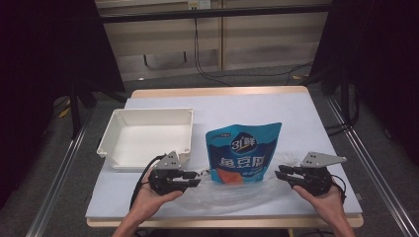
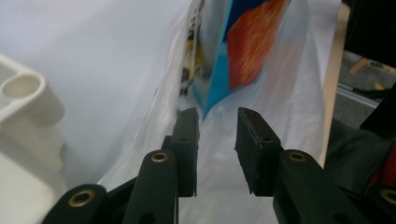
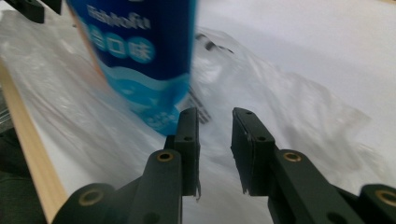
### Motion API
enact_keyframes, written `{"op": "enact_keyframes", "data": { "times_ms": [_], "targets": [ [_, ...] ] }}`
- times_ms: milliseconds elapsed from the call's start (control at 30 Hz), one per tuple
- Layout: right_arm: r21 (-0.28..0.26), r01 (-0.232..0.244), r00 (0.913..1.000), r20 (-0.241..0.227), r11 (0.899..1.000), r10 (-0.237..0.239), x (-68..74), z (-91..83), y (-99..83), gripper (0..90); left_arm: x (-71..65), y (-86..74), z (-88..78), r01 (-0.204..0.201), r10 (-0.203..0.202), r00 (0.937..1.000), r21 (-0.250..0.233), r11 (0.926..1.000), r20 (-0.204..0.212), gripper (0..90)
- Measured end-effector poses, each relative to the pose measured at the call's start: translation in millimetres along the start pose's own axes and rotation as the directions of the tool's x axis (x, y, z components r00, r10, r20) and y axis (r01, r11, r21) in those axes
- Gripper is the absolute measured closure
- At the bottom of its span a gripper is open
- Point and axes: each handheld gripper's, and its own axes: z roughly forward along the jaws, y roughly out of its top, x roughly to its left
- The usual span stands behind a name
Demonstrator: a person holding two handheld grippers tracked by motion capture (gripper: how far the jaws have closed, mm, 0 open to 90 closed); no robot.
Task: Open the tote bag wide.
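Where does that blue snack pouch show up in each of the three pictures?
High view: the blue snack pouch stands at the table's middle, between the two grippers.
Left gripper view: top centre, just beyond the jaws.
Right gripper view: upper left, its blue side beyond the left jaw.
Shared landmark: the clear plastic bag around the pouch's base.

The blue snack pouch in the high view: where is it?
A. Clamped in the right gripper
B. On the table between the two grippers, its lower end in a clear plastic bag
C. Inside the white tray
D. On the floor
B: the blue snack pouch lies between the left gripper and the right gripper, its lower end inside the clear plastic bag; the white tray stands apart.
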Motion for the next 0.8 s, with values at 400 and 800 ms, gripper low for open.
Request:
{"op": "enact_keyframes", "data": {
  "times_ms": [400,800],
  "targets": [
    [0.058,0.050,0.9924,-0.115,0.997,-0.043,47.0,30.8,8.2,80.2,-22.7,15.4,35.3,-0.020,0.018,0.9991,0.045,0.9988,0.038,71.8],
    [0.121,0.079,0.9825,-0.177,0.990,-0.057,56.1,60.9,0.2,78.9,-33.7,-4.8,70.9,-0.045,0.039,0.9975,0.104,0.9936,0.058,74.6]
  ]
}}
